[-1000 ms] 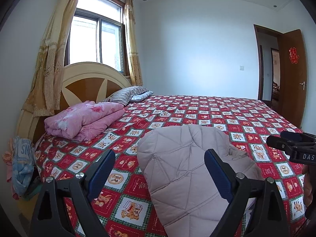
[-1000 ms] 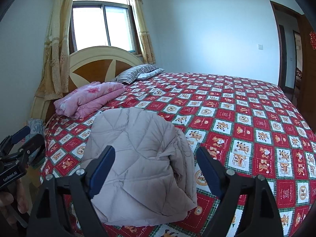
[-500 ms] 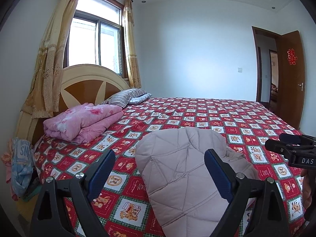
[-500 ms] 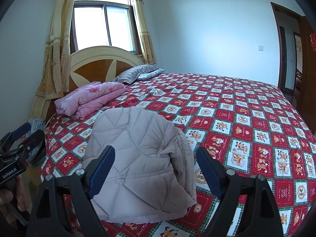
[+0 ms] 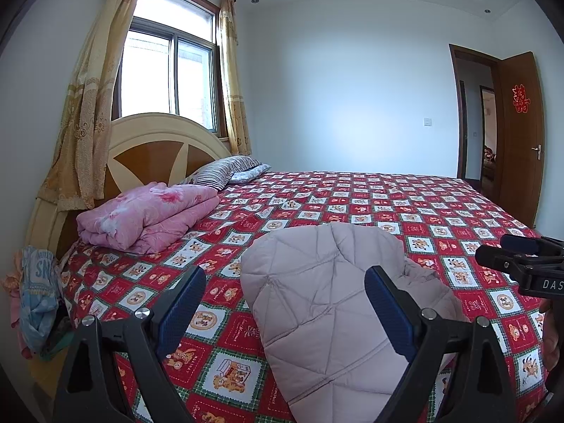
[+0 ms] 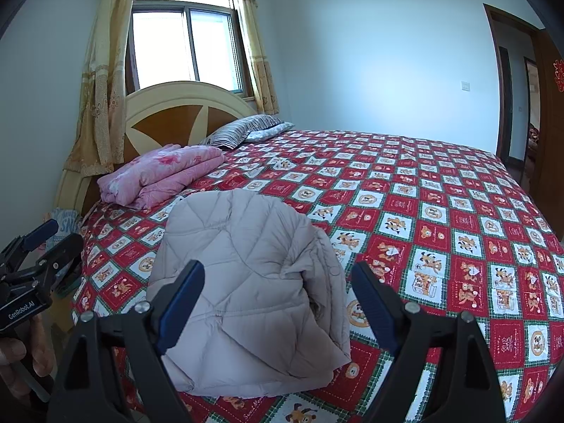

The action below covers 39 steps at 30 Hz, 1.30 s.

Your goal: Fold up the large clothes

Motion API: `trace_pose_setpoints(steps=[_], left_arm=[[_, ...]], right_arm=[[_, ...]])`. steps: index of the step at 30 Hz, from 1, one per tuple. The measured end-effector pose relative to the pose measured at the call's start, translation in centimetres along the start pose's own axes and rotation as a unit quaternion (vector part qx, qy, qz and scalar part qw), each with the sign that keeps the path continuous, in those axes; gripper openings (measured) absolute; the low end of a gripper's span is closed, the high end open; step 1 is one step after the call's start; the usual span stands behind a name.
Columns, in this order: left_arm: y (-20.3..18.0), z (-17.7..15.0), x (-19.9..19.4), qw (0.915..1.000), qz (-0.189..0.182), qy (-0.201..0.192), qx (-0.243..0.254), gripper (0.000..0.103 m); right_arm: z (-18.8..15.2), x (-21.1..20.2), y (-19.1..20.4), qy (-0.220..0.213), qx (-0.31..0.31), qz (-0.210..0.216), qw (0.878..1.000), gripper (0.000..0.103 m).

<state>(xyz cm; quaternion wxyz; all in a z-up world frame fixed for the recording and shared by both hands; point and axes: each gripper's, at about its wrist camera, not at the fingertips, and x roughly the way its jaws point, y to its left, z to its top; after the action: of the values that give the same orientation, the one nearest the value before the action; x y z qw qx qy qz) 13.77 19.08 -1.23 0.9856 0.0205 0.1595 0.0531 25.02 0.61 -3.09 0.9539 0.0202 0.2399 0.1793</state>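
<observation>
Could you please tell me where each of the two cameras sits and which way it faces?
Left wrist: on the left tongs, facing across the bed to the far wall; right tongs show at the right edge.
Right wrist: on the right tongs, aimed likewise; left tongs and a hand show at the left edge.
Shared: the folded quilted jacket, pink bedding, window.

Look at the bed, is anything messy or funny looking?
Mostly tidy. The puffy jacket lies folded on the bedspread, but a layer bulges loose at its right edge. Bunched clothes also hang beside the bed's head end.
</observation>
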Motion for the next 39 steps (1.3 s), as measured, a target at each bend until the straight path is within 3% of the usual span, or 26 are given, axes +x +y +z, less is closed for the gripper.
trace_pose_setpoints(steps=[18,31,39], left_arm=[[-0.1,0.0,0.3,0.9999,0.012,0.004,0.009,0.092],[0.3,0.3,0.2,1.0,0.0,0.004,-0.001,0.092],[0.1,-0.1,0.1,0.9997,0.018,-0.004,0.014,0.092]], right_arm=[[0.5,-1.3,0.0,-0.008,-0.005,-0.001,1.0,0.088],[1.5,-1.9,0.7,-0.024,-0.018,0.004,1.0,0.091],[1.4,-1.9,0.9,-0.025,-0.022,0.005,0.999,0.091]])
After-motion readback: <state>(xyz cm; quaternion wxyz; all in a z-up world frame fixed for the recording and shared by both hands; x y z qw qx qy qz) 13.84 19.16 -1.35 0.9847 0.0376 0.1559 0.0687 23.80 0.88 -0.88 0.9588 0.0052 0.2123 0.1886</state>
